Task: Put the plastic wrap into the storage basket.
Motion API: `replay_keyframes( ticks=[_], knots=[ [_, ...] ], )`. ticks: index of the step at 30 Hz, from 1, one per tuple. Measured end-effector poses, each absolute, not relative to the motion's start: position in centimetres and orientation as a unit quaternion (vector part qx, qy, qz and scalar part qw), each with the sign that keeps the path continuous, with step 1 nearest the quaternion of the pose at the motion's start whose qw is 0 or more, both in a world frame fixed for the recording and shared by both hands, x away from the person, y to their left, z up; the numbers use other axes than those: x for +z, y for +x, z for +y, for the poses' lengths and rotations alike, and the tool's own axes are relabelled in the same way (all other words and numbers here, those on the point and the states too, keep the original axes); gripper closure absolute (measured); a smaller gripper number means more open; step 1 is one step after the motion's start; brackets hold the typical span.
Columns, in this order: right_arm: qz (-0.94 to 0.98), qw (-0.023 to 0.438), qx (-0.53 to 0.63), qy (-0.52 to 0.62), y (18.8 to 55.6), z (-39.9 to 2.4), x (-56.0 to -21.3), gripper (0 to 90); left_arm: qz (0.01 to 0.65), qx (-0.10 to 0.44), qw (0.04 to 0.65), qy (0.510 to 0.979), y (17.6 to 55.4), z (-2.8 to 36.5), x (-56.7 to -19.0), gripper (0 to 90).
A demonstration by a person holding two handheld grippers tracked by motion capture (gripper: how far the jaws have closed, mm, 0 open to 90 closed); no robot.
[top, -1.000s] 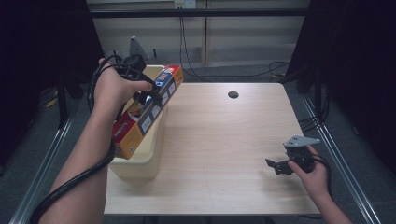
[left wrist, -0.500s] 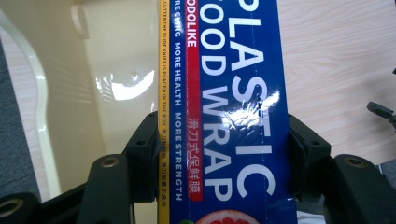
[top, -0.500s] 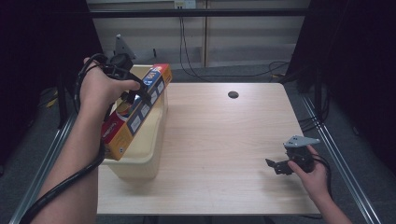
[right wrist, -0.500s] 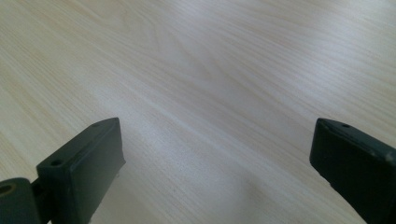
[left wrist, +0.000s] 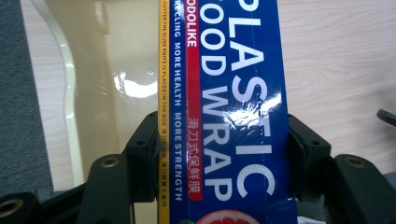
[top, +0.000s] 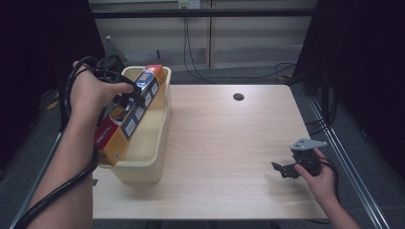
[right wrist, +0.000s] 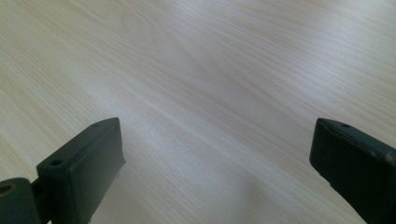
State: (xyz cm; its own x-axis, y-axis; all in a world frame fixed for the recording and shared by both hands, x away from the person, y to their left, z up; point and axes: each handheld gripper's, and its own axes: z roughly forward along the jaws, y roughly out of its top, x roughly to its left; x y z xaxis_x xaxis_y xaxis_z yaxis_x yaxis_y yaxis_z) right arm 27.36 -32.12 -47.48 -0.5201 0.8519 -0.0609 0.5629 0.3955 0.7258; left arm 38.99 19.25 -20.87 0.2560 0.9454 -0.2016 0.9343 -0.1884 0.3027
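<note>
The left gripper (top: pixel 125 98) is clamping a long box of plastic wrap (top: pixel 126 117) across its width, both jaws pressing flat on the box's sides, as the left gripper view makes plain with the blue face of the box of plastic wrap (left wrist: pixel 233 112) running up between them. The box is hanging tilted over the cream plastic tub (top: pixel 160 143) at the left edge of the wooden table (top: pixel 229 143), its upper end near the tub's far rim and its lower end sticking out past the near left corner, so it is sitting above the tub and not down inside it. Whether it is touching the rim there is hard to tell. The right gripper (top: pixel 286 169) is resting low over the bare table near the front right corner, well apart from the tub, with its jaws standing wide and nothing between them. Judging from this, the grasp is secure, but the box is neither settled in the tub nor laid on the table, so the placing itself is what is left to do.
</note>
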Motion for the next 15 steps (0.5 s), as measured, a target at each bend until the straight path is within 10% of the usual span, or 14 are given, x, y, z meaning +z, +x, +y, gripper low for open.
replay_keyframes(
  ticks=[15],
  knots=[
    [0.808, 0.216, 0.334, 0.434, 27.3, -32.1, -47.4, 2.5, 0.629, 0.025, 0.172, 0.757, 39.1, 20.1, -22.0, 40.6]
  ],
)
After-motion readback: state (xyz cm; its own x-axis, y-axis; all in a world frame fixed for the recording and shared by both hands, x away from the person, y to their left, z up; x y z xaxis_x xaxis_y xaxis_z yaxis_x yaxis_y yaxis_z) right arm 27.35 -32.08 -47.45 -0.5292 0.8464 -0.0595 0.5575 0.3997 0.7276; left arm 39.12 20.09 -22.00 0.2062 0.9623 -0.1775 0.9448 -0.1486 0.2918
